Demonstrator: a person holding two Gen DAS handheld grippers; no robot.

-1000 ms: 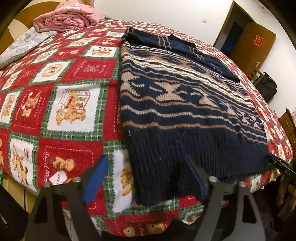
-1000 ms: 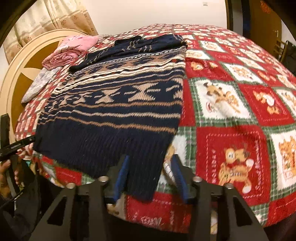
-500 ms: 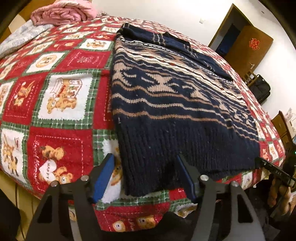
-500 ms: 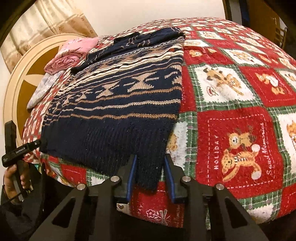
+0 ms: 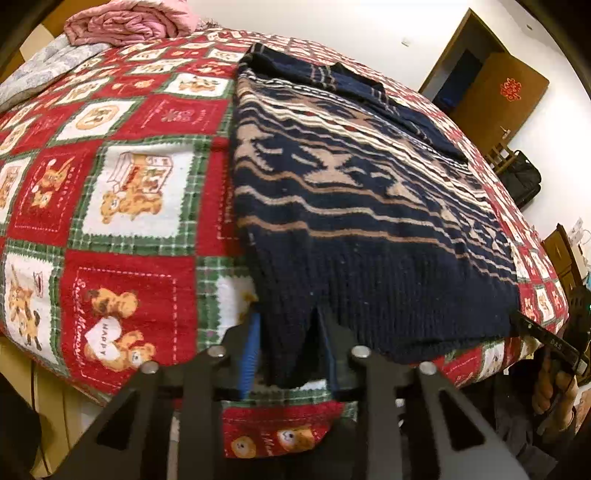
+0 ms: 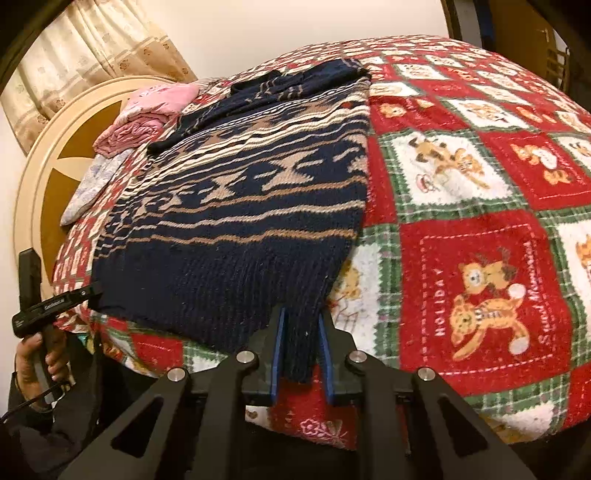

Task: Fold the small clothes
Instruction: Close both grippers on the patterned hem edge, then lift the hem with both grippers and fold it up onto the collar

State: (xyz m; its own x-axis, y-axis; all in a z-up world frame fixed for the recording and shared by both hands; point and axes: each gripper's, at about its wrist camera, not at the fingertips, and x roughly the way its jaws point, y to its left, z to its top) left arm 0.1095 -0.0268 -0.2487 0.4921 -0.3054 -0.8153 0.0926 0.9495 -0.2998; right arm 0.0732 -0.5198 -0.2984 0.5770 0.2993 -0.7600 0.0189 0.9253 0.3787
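Note:
A navy knitted sweater [image 5: 351,206] with tan and white bands lies flat on the bed, its ribbed hem at the near edge. It also shows in the right wrist view [image 6: 243,206]. My left gripper [image 5: 288,347] is shut on the hem's left corner. My right gripper [image 6: 301,350] is shut on the hem's right corner. The sleeves are folded over the far end near the collar. The other gripper shows at the edge of each view.
The bed carries a red, green and white bear-patterned quilt [image 5: 122,192]. A pink folded blanket [image 5: 122,22] and a grey pillow lie by the headboard [image 6: 33,192]. A brown door [image 5: 491,92] and a black bag stand beyond the bed.
Both grippers have moved in over the sweater's hem and closed, the left from wide open and the right from partly open, each now pinching a hem corner.

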